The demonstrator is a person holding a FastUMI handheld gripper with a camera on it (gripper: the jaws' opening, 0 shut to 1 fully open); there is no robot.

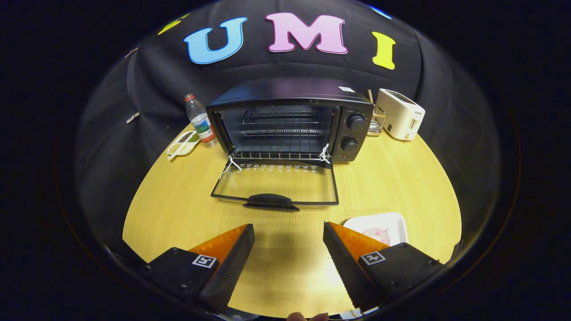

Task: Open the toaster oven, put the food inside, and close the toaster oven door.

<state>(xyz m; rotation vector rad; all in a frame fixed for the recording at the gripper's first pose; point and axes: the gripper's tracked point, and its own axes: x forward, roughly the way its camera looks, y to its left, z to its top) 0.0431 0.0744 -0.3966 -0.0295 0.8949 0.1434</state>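
- Hovering above the desk (178,209): the tool (289,249), its fingers spread wide apart with nothing between them, only bare wood showing in the gap.
- Item just beside the right finger and partly hidden behind it: a white plate (388,223) carrying a pale pink round of food (378,235). What sort of food it is cannot be told.
- Item straight ahead, beyond the fingers: the toaster oven door (274,183), already dropped flat toward the tool, its dark handle (270,201) nearest. White cord is tied at both hinge corners.
- Item behind the door: the toaster oven (290,122), cavity open, wire rack (281,132) visible inside, two knobs (356,121) on its right panel.
- Items left of the oven: a water bottle (200,120) and a small divided dish (183,143).
- Items right of the oven: a wire holder (378,119) and a white toaster (401,113).
- Step in hand, by judgement: door open, food not yet inside, so the pickup comes next.
- Handling note: swing the tool right, centre the fingers over the food and not the plate rim, close gently, since the piece looks soft and flat.
- Handling note: carry it high over the lowered door and its handle, then set it squarely on the rack.
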